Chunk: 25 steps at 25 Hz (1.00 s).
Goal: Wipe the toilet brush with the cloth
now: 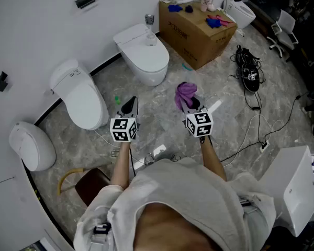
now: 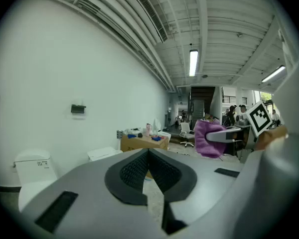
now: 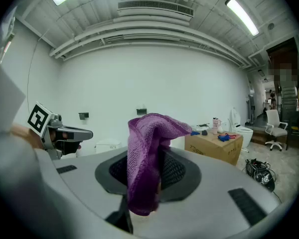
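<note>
Jaws of the left gripper (image 2: 148, 156) should open first, I think, to take the toilet brush by its handle, so that the purple cloth (image 3: 142, 153) can rub along it. I cannot find the brush with certainty on the floor (image 1: 162, 135). The left jaws are together with nothing between them. The right gripper (image 3: 158, 171) is closed on the cloth, which hangs over it.

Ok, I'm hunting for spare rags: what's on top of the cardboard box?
On the cardboard box lie small blue items, a blue-and-pink bundle and a pale cup-like container. What they are is too small to tell, and the box's inside is hidden.
</note>
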Tool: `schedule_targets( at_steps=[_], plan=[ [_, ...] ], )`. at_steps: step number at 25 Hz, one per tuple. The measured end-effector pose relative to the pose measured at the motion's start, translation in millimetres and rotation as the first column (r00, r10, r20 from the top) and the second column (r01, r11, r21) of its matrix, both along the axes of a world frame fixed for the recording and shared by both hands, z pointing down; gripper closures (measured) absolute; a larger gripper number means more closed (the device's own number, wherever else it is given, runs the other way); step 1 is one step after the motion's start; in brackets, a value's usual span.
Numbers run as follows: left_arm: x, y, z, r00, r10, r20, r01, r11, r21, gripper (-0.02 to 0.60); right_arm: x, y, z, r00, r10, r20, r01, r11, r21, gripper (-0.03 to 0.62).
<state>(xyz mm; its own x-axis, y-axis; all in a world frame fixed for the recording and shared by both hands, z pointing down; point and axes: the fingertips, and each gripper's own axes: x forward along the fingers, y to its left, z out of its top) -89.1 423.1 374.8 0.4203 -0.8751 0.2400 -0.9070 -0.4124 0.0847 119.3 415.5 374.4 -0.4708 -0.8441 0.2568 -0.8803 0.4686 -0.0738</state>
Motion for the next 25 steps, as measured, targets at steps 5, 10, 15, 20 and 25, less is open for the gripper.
schedule_targets(
  at_steps=[5, 10, 15, 20, 25],
  plan=[
    [6.3, -2.2, 1.6, 1.0, -0.009, 0.0, 0.009, 1.0, -0.004, 0.562, 10.0, -0.6, 1.8, 1.0, -0.002, 0.0, 0.002, 1.0, -0.002, 0.473],
    [19.3, -4.8, 0.3, 1.0, -0.022, 0.005, 0.022, 1.0, -0.006, 0.562, 26.8, -3.5, 4.0, 1.0, -0.008, 0.009, 0.008, 1.0, -0.006, 0.473],
    [33.5, -8.1, 1.6, 0.999, -0.043, 0.009, 0.043, 0.999, -0.007, 0.561, 41.3, -7.8, 5.8, 0.999, -0.034, 0.024, 0.035, 0.999, -0.006, 0.473],
    [50.7, -6.2, 5.1, 0.998, -0.068, 0.014, 0.068, 0.998, -0.007, 0.561, 56.4, -6.7, 12.2, 0.997, -0.069, 0.018, 0.069, 0.998, -0.011, 0.473],
    [65.9, -4.8, 10.2, 0.997, -0.079, 0.017, 0.08, 0.997, -0.018, 0.561, 67.1, -8.4, 16.3, 0.996, -0.092, 0.018, 0.092, 0.996, -0.018, 0.473]
  ],
)
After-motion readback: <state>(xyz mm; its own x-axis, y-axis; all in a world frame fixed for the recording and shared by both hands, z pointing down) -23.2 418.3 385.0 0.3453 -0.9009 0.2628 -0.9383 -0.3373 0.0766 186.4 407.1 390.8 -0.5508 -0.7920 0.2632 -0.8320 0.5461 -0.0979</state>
